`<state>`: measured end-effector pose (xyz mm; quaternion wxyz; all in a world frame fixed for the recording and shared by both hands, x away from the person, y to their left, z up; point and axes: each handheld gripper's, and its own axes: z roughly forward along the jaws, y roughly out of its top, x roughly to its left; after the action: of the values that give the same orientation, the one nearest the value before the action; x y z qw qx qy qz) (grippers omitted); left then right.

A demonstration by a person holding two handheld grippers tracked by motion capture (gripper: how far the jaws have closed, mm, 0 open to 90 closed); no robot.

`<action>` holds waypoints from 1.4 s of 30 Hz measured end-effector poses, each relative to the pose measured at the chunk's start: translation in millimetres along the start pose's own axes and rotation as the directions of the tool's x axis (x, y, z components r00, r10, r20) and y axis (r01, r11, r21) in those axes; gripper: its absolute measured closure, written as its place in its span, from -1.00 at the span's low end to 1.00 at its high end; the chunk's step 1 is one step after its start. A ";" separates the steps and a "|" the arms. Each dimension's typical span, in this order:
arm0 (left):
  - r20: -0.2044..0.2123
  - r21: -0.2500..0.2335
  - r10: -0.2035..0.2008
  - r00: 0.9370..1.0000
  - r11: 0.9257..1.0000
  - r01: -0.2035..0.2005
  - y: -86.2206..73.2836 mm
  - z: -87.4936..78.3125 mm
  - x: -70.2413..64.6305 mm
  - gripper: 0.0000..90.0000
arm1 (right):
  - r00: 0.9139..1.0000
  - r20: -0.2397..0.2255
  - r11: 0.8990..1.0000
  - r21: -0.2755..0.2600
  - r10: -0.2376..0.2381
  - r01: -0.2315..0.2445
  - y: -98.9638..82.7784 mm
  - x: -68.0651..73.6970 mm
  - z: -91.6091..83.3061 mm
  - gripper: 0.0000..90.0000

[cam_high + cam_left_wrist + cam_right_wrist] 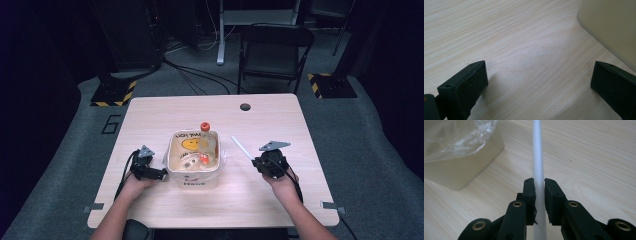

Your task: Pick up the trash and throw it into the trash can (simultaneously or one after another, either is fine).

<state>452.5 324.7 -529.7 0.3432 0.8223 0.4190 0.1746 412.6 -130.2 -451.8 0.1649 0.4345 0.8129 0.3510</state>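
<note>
- Looks like the white straw is heading for the drink pouch sitting in the cream tub, so I'd be keeping it pinched firm and tilting the tip down slowly.
- The right gripper is clamping the straw, just right of the tub.
- The left gripper is gaping wide, holding nothing, hovering just left of the tub.

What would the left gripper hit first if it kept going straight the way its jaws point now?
Probably the cream tub. The left gripper is open and low over the table, with the tub's wall just ahead, off its right jaw. Bare wood lies dead centre, so it could just graze the corner; depth is unclear.
</note>
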 end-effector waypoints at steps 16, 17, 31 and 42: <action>0.000 -0.002 -0.001 1.000 1.000 0.001 -0.1 0.1 -0.1 -0.98 | 0.998 -0.037 0.999 -0.027 -0.043 0.042 26.5 -0.3 -28.7 0.75; 0.000 -0.002 -0.001 1.000 1.000 0.001 -0.1 0.1 -0.1 -0.98 | 0.998 -0.037 0.999 -0.027 -0.043 0.042 26.5 -0.3 -28.7 0.75; 0.000 0.002 0.000 1.000 1.000 0.000 0.1 -0.1 0.0 -0.98 | 0.990 -0.057 0.991 -0.023 -0.129 0.128 34.7 13.2 -49.8 0.75; -0.001 -0.001 -0.001 1.000 1.000 0.001 -0.1 0.1 -0.1 -0.98 | 0.979 -0.077 0.982 -0.045 -0.188 0.185 36.0 25.3 -61.4 0.75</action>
<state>452.5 324.7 -529.8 0.3437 0.8218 0.4193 0.1750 384.3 -122.1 -382.2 0.1722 0.3387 0.8493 0.3666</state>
